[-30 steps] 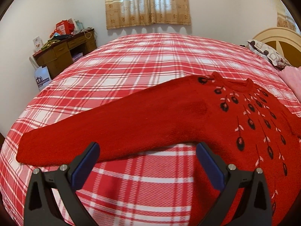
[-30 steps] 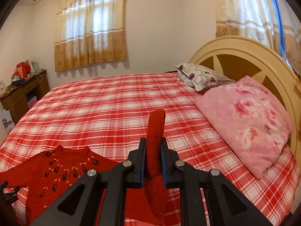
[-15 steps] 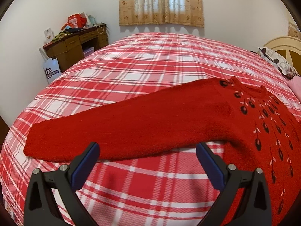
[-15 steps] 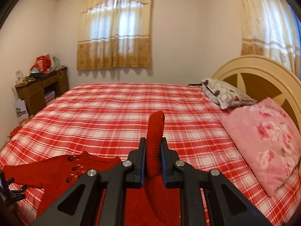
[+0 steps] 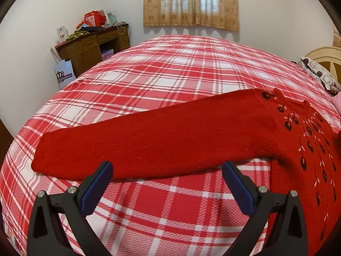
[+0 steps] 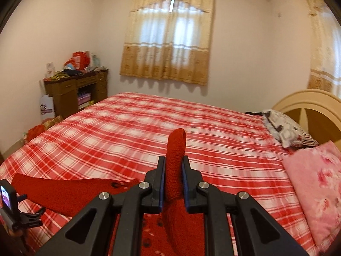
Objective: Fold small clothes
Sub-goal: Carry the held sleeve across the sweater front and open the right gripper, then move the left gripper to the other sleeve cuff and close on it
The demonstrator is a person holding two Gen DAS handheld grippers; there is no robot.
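Red-and-white plaid covers the bed (image 5: pixel 170 74) on which one red sweater (image 5: pixel 298 149) lies flat, its left sleeve (image 5: pixel 149 143) stretched straight out toward the foot end. Nearest in the left wrist view, the left gripper (image 5: pixel 166 183) hovers just short of that sleeve with its jaws spread wide and nothing between them; compared with a second ago the sleeve sits further up and right in this view, and more of the bare plaid shows below it. In the right wrist view the right gripper (image 6: pixel 172 183) is pinching the sweater's other sleeve (image 6: pixel 175 160), whose cuff stands up between the blue pads, as it did a second ago, while the view has swung so the window sits centred. Farther off lie two pillows, one pink (image 6: pixel 315 187) and one patterned (image 6: pixel 285 128), against one cream headboard (image 6: pixel 309 104). One wooden counter (image 6: pixel 74 91) stands by the far wall beside one curtained window (image 6: pixel 168 32).
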